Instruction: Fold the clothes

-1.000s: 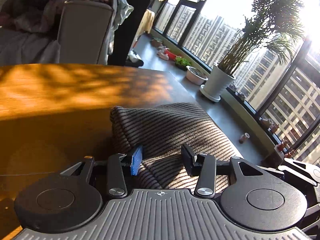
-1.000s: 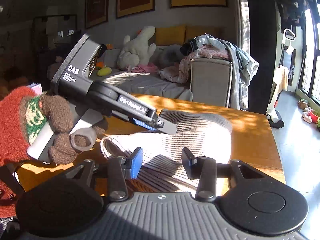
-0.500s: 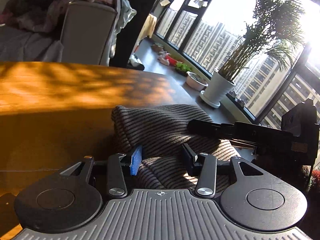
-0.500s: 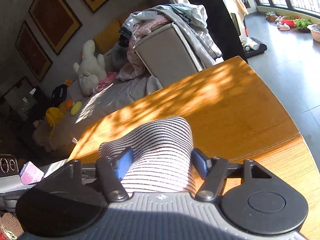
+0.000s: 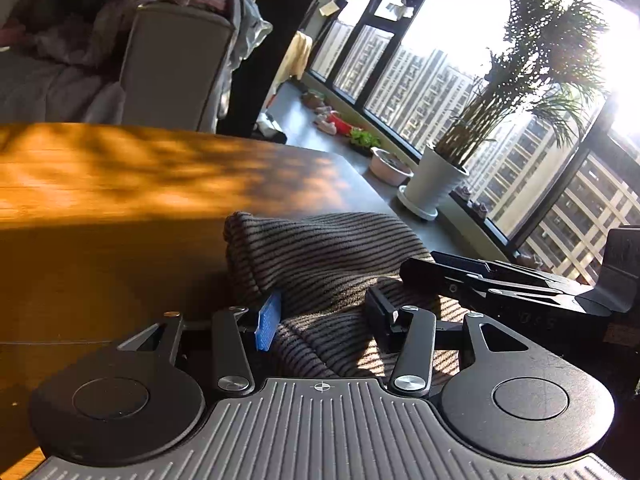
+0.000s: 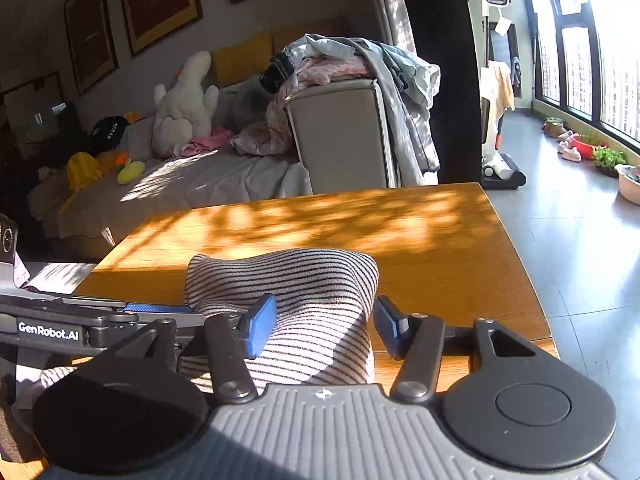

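A knitted striped sweater (image 6: 288, 296), pale with thin dark lines, lies bunched and folded over on the wooden table (image 6: 420, 232). The left gripper (image 5: 324, 312) and right gripper (image 6: 320, 324) both straddle its near folds. The jaws of both have just been opening and stand apart, with cloth between them.

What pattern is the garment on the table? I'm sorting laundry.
Thin dark stripes on pale knit garment; clearest in the right wrist view.
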### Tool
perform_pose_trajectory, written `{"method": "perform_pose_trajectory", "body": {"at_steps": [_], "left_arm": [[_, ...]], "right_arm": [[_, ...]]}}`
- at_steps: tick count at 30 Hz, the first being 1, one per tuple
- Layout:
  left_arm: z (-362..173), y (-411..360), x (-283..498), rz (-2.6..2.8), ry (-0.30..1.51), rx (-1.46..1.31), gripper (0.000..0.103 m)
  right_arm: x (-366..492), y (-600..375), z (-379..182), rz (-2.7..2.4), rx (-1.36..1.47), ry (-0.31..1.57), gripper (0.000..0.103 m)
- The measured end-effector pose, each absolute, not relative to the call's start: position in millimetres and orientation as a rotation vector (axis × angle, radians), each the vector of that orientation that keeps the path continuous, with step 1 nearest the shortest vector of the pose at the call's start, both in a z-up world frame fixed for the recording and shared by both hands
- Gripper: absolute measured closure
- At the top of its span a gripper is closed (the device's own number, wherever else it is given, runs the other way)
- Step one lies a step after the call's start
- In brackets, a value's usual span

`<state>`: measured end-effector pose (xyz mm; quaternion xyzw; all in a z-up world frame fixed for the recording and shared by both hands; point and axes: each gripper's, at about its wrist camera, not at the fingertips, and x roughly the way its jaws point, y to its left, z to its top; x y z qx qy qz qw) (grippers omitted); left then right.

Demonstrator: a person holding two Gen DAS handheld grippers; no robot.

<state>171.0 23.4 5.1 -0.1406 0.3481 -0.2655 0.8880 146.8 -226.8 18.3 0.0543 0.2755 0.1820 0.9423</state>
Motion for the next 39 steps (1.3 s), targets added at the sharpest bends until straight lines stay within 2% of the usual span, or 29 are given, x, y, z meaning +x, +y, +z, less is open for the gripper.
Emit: {"method": "perform_pose_trajectory", "body": {"at_steps": [6, 13, 15, 17, 20, 22, 24, 25, 27, 30, 32, 35, 36, 38, 39], "left_arm": [[6.2, 19.5, 170.6, -0.540, 0.725, -0.289, 0.051], [5.5, 20.5, 171.6, -0.535, 0.726, -0.294, 0.051], [4.9, 23.5, 172.0, -0.531, 0.727, -0.300, 0.050], [3.8, 27.5, 173.6, -0.528, 0.732, -0.315, 0.048], [2.9, 27.5, 174.3, -0.536, 0.734, -0.323, 0.048], [3.5, 23.8, 171.6, -0.537, 0.724, -0.301, 0.048], [4.3, 21.2, 168.9, -0.533, 0.713, -0.276, 0.048], [4.0, 21.9, 169.4, -0.534, 0.715, -0.280, 0.048], [3.2, 23.9, 171.0, -0.537, 0.721, -0.295, 0.048], [2.4, 23.3, 171.3, -0.537, 0.720, -0.295, 0.048], [2.5, 22.6, 171.0, -0.535, 0.719, -0.294, 0.048], [2.6, 24.4, 172.2, -0.531, 0.723, -0.302, 0.047], [2.6, 25.5, 172.7, -0.530, 0.725, -0.307, 0.046], [1.5, 28.0, 174.4, -0.509, 0.733, -0.318, 0.036], [-1.9, 30.1, 177.2, -0.493, 0.747, -0.329, 0.017]], "right_arm": [[106.7, -243.5, 16.2, 0.364, 0.161, 0.576, 0.040], [103.1, -250.5, 0.9, 0.434, 0.329, 0.648, 0.039], [98.2, -245.2, 6.2, 0.459, 0.300, 0.611, 0.047], [91.3, -242.7, 12.3, 0.489, 0.279, 0.561, 0.049], [94.1, -243.3, 7.3, 0.453, 0.245, 0.587, 0.049], [94.7, -242.6, 1.6, 0.424, 0.210, 0.603, 0.047], [94.1, -245.1, 0.6, 0.418, 0.229, 0.613, 0.040], [94.4, -246.8, -0.9, 0.429, 0.253, 0.624, 0.039], [95.1, -250.5, -4.5, 0.453, 0.307, 0.646, 0.031], [100.7, -257.0, -18.2, 0.487, 0.429, 0.702, 0.024], [106.8, -263.1, -30.3, 0.514, 0.554, 0.744, 0.024], [104.2, -258.2, -24.9, 0.528, 0.523, 0.707, 0.032], [100.8, -256.0, -19.2, 0.542, 0.488, 0.677, 0.038], [97.6, -257.7, -12.9, 0.569, 0.486, 0.640, 0.042], [96.1, -258.8, -9.9, 0.582, 0.489, 0.622, 0.042]]}}
